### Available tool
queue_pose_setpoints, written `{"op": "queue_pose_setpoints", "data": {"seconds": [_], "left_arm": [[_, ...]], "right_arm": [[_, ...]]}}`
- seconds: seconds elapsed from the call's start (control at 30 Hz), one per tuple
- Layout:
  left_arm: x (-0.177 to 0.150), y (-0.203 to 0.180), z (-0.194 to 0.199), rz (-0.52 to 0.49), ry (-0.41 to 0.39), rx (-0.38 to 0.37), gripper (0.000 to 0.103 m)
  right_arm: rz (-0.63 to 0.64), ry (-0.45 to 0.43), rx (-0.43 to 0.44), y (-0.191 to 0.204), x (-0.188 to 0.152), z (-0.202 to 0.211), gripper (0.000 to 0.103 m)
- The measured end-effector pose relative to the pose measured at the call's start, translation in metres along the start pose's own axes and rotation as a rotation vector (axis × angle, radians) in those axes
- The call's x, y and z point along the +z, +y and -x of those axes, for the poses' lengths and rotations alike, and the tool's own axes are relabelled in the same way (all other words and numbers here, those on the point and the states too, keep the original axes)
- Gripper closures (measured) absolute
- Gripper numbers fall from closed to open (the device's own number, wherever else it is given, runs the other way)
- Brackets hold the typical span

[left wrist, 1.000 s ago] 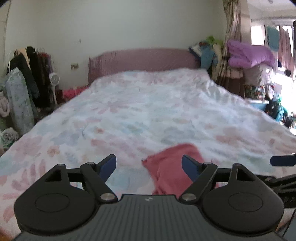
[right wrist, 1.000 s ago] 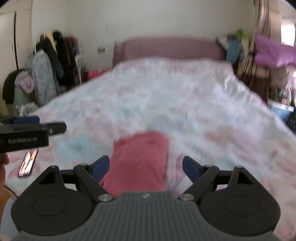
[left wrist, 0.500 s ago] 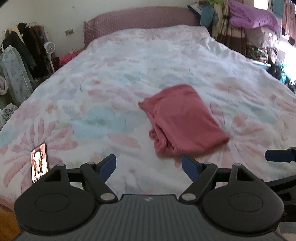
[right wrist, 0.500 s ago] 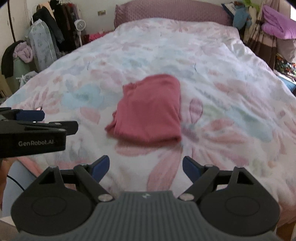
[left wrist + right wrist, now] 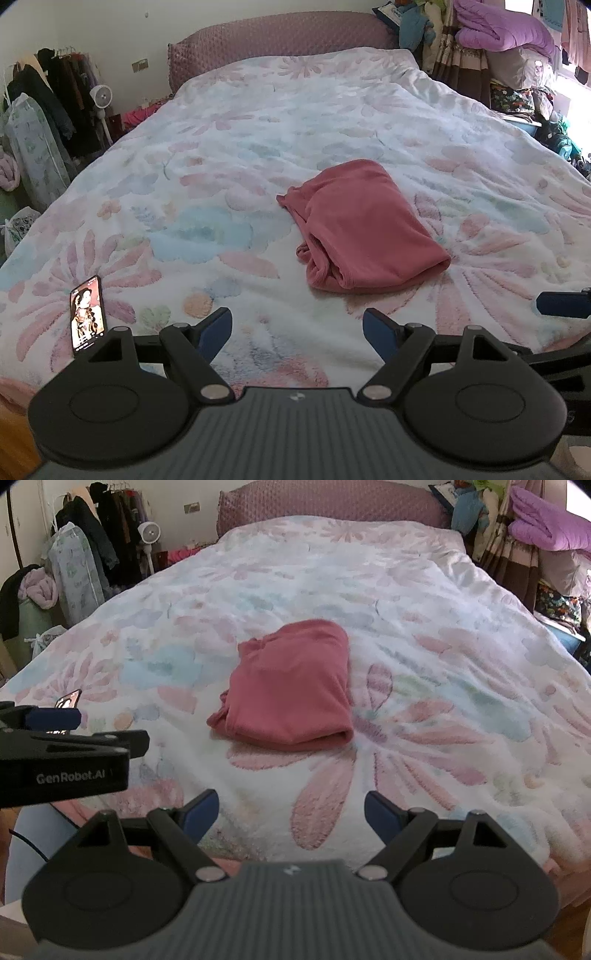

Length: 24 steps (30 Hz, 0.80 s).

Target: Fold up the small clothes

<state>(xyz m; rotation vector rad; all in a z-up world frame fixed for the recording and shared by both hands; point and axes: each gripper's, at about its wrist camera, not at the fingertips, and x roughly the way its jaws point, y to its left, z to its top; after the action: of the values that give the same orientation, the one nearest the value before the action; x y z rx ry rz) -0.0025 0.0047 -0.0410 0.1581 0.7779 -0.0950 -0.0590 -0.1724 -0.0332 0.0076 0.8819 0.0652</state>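
Observation:
A folded red garment lies flat on the floral bedspread, near the middle of the bed's front half. My left gripper hovers open over the bed's near edge, well short of the garment, nothing between its blue pads. My right gripper is open too, held back over the near edge with the garment ahead and slightly left. The left gripper's body shows at the left of the right wrist view. A blue fingertip of the right gripper pokes in at the right edge of the left wrist view.
A phone with a lit screen lies on the bedspread at the front left. A clothes rack and a fan stand left of the bed. Piled bedding and clothes sit at the right. A purple headboard closes the far end.
Both grippers have pulled back and up from the garment, staying open. The garment, close under the fingers a second ago, now lies whole and untouched farther ahead.

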Motion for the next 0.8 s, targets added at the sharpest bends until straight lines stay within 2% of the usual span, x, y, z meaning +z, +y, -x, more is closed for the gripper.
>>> {"op": "queue_pose_setpoints", "data": {"seconds": [0.8], "left_arm": [[0.0002, -0.0055, 0.0063, -0.026, -0.024, 0.004, 0.009]], "right_arm": [[0.004, -0.019, 0.002, 0.0010, -0.0022, 0.0070, 0.021]]}}
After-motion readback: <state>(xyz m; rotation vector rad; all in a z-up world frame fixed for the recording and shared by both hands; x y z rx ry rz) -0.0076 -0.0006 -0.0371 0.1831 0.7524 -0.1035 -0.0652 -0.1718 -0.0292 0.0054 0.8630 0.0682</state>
